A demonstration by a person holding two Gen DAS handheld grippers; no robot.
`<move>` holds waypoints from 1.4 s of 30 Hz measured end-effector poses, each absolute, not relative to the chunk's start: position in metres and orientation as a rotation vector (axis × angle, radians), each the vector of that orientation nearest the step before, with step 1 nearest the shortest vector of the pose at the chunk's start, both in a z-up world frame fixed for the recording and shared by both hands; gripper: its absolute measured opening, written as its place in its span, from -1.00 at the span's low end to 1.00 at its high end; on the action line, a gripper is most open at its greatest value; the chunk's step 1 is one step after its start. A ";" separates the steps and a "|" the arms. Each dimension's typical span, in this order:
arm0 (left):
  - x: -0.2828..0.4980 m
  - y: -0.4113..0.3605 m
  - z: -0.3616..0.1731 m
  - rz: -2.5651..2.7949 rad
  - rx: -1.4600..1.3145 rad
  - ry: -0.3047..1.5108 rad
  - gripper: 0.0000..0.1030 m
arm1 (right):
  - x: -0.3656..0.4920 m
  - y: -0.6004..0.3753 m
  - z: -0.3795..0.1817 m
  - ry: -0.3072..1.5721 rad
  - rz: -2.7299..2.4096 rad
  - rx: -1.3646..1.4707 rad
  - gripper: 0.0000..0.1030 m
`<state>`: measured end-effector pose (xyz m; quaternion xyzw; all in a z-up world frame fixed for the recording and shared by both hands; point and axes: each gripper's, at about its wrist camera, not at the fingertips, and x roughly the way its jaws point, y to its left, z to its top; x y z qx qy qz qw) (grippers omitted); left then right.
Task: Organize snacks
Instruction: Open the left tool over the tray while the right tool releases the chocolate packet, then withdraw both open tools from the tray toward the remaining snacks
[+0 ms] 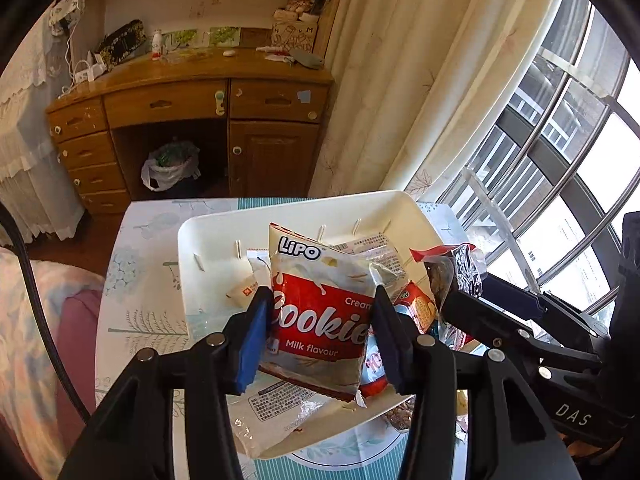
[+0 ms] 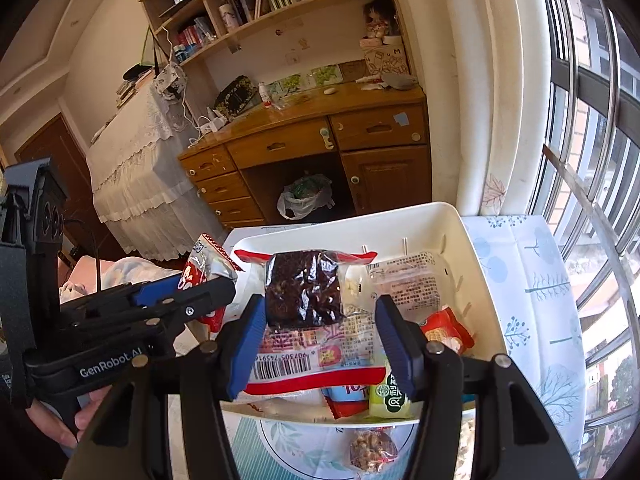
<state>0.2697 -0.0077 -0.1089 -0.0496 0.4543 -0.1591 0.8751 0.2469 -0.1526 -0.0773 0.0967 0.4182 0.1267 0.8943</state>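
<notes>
My left gripper is shut on a red and white Lipo cookie packet and holds it above the white tray. My right gripper is shut on a clear, red-edged packet with a dark brown cake and holds it over the same tray. Each gripper shows in the other's view: the right gripper at the right, the left gripper at the left. Several snack packets lie in the tray, among them a red packet and a clear printed packet.
The tray sits on a table with a pale tree-pattern cloth. A round nut snack lies on the cloth before the tray. A wooden desk stands behind, a curtain and window at the right.
</notes>
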 end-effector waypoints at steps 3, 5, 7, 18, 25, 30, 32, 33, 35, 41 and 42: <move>0.274 -0.007 -0.114 -0.329 -0.127 0.981 0.08 | 0.249 -0.153 -0.083 0.902 0.256 0.205 0.15; 0.274 -0.006 -0.115 -0.331 -0.134 0.992 0.21 | 0.252 -0.153 -0.086 0.926 0.251 0.208 0.16; 0.272 -0.004 -0.116 -0.335 -0.135 0.994 0.23 | 0.252 -0.154 -0.086 0.930 0.233 0.209 0.22; 0.250 0.017 -0.100 -0.347 -0.160 0.985 0.41 | 0.229 -0.145 -0.070 0.893 0.161 0.216 0.43; 0.222 0.043 -0.082 -0.343 -0.161 0.981 0.44 | 0.203 -0.130 -0.051 0.857 0.117 0.237 0.43; 0.196 0.064 -0.077 -0.343 -0.155 0.992 0.44 | 0.179 -0.117 -0.040 0.831 0.093 0.249 0.43; 0.186 0.071 -0.075 -0.347 -0.156 0.996 0.44 | 0.168 -0.111 -0.036 0.822 0.086 0.253 0.43; 0.181 0.075 -0.075 -0.350 -0.155 0.998 0.45 | 0.162 -0.108 -0.035 0.819 0.083 0.254 0.43; 0.172 0.079 -0.074 -0.355 -0.150 1.004 0.45 | 0.153 -0.104 -0.034 0.819 0.075 0.254 0.43; 0.147 0.090 -0.076 -0.375 -0.133 1.029 0.45 | 0.130 -0.096 -0.038 0.823 0.058 0.269 0.43; 0.144 0.091 -0.077 -0.378 -0.127 1.034 0.45 | 0.127 -0.095 -0.039 0.825 0.056 0.272 0.43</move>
